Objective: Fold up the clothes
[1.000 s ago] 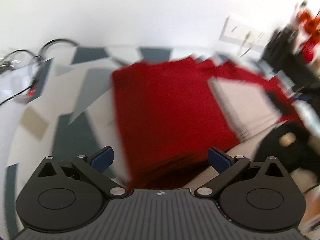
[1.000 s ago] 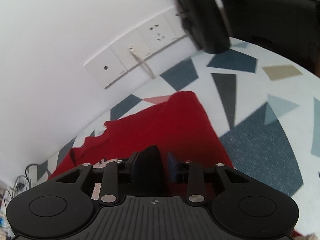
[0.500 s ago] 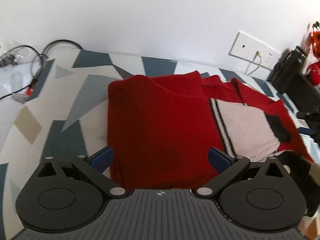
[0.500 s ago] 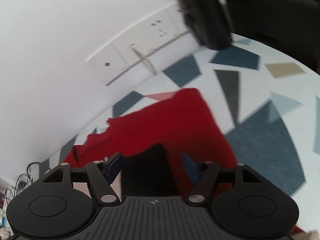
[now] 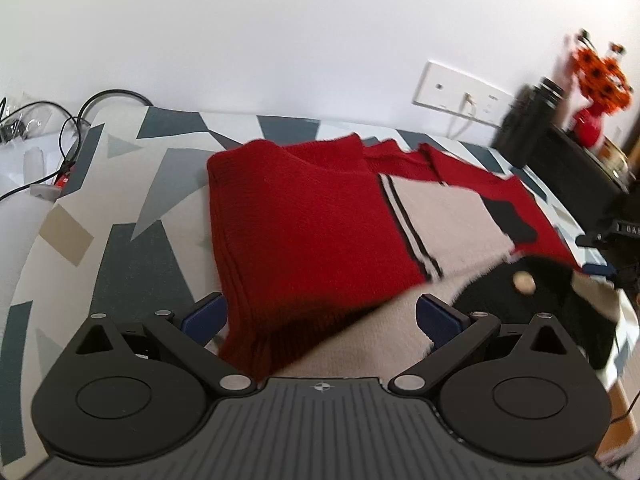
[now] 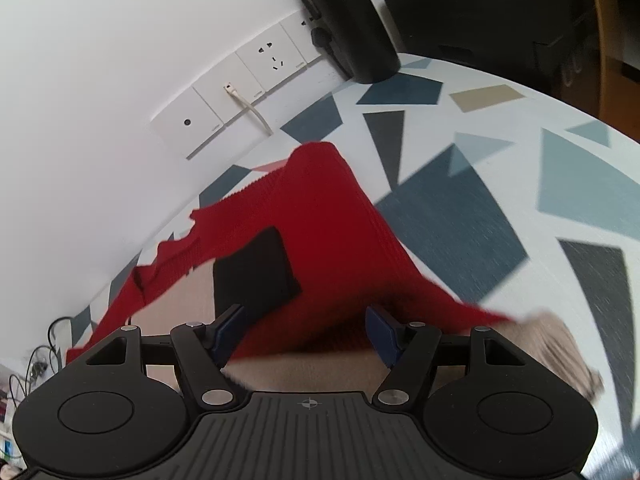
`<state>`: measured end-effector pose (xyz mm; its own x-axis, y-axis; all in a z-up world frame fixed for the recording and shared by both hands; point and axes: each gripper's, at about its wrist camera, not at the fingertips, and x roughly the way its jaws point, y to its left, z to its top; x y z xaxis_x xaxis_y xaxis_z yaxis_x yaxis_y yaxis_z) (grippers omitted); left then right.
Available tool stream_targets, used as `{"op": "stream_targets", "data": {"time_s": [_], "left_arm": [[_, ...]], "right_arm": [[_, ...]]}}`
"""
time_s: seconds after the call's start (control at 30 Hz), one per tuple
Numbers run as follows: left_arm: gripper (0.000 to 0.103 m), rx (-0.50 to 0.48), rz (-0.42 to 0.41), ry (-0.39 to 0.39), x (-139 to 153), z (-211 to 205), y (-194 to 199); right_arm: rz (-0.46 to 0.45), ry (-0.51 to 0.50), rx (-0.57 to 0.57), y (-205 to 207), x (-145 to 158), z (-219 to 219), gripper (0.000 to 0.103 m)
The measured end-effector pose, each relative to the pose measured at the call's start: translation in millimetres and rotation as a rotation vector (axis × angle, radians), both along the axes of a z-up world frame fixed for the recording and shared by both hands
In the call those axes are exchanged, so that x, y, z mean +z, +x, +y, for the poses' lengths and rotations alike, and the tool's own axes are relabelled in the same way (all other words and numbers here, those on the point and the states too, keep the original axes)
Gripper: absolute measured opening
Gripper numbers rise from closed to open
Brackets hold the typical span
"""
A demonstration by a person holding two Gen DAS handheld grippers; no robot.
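Red sweater (image 5: 304, 220) lies on patterned tabletop (image 5: 132, 240), one side folded over; beige hem unfolded, so further folds appear needed. Left tool (image 5: 318, 316) wide open, empty; right tool (image 6: 306, 330) open, gripping nothing.

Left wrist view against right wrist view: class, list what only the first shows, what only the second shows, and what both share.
Only the left wrist view: black cables, a red vase of orange flowers, the open left gripper.
Only the right wrist view: the open right gripper.
Both: the folded red sweater, wall sockets, a black bottle, the patterned tablecloth.
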<state>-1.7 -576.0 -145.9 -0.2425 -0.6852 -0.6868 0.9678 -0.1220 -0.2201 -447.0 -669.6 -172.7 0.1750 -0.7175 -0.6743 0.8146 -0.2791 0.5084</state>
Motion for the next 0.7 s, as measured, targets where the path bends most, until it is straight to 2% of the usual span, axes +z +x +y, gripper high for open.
{"op": "stream_targets", "data": {"time_s": [0.1,0.17,0.4,0.53,0.7], "left_arm": [[0.102,-0.035,-0.037,-0.005,-4.8,22.8,-2.3],[0.102,-0.064,-0.069,0.006,-9.4,36.8,-5.2],[0.102,-0.216,-0.236,-0.027,-11.3,75.4,-34.7],[0.102,-0.274,-0.352,-0.108,-15.1,92.0,-62.8],[0.102,-0.293,-0.390,-0.103,-28.2,89.7,-88.3]], "right_arm": [[0.049,-0.006,0.012,5.7,0.3,23.0,0.066],[0.079,0.002,0.013,9.6,0.0,36.2,0.075],[0.140,-0.015,0.087,22.8,-1.6,70.8,0.076],[0.185,-0.025,0.139,27.6,-4.7,76.4,0.077],[0.218,-0.033,0.187,25.8,-0.6,74.7,0.077]]}}
